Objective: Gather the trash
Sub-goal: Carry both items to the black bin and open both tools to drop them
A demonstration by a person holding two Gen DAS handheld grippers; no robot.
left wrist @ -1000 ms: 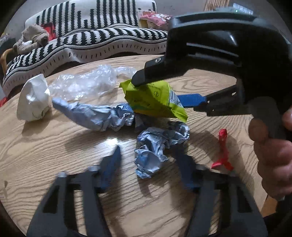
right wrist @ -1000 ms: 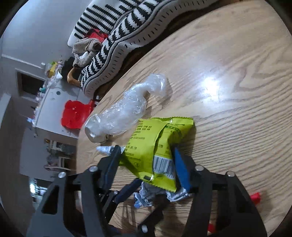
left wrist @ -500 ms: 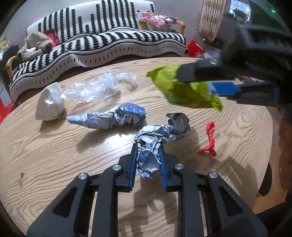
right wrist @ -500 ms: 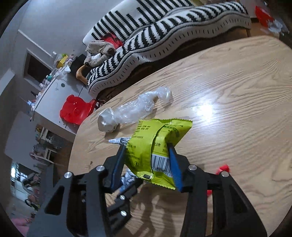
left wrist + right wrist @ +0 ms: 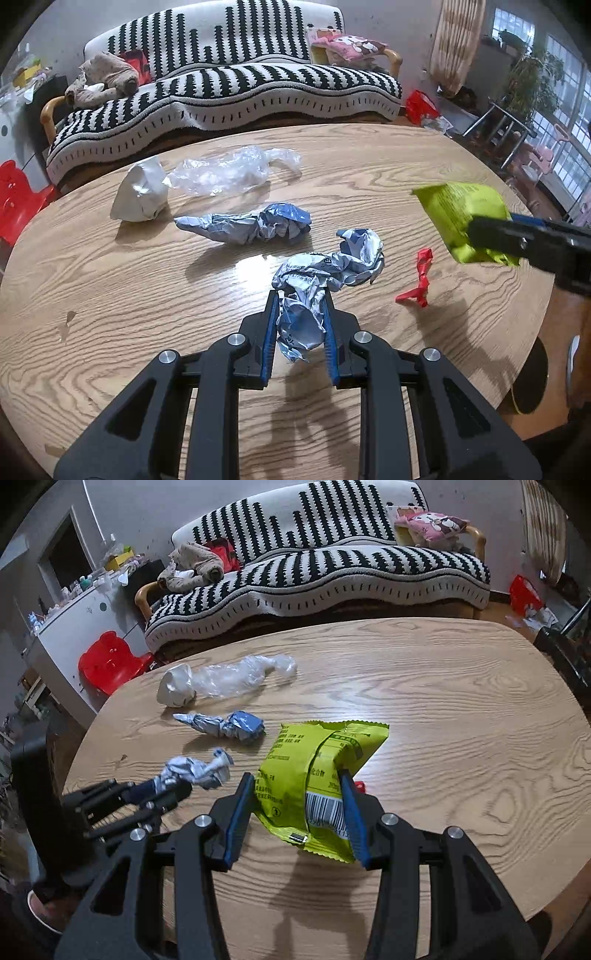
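Observation:
My left gripper (image 5: 298,312) is shut on a crumpled silver-blue wrapper (image 5: 325,273), lifted just off the round wooden table (image 5: 110,302). My right gripper (image 5: 297,794) is shut on a yellow-green snack bag (image 5: 314,771), held above the table; that bag (image 5: 461,218) shows at the right of the left wrist view. From the right wrist view the left gripper (image 5: 162,794) appears at the lower left with its wrapper (image 5: 199,768). On the table lie a second twisted silver-blue wrapper (image 5: 251,225), a clear plastic bag (image 5: 229,171), a white crumpled paper (image 5: 142,190) and a red scrap (image 5: 419,280).
A black-and-white striped sofa (image 5: 229,88) stands behind the table with a stuffed toy (image 5: 103,79) and a pink cushion (image 5: 351,46). A red stool (image 5: 110,661) sits on the floor at the left. The table's edge curves close at the right (image 5: 543,295).
My left gripper closed on the crumpled wrapper and rose a little. My right gripper lifted the yellow-green bag off the table, swung it to the right and rolled level.

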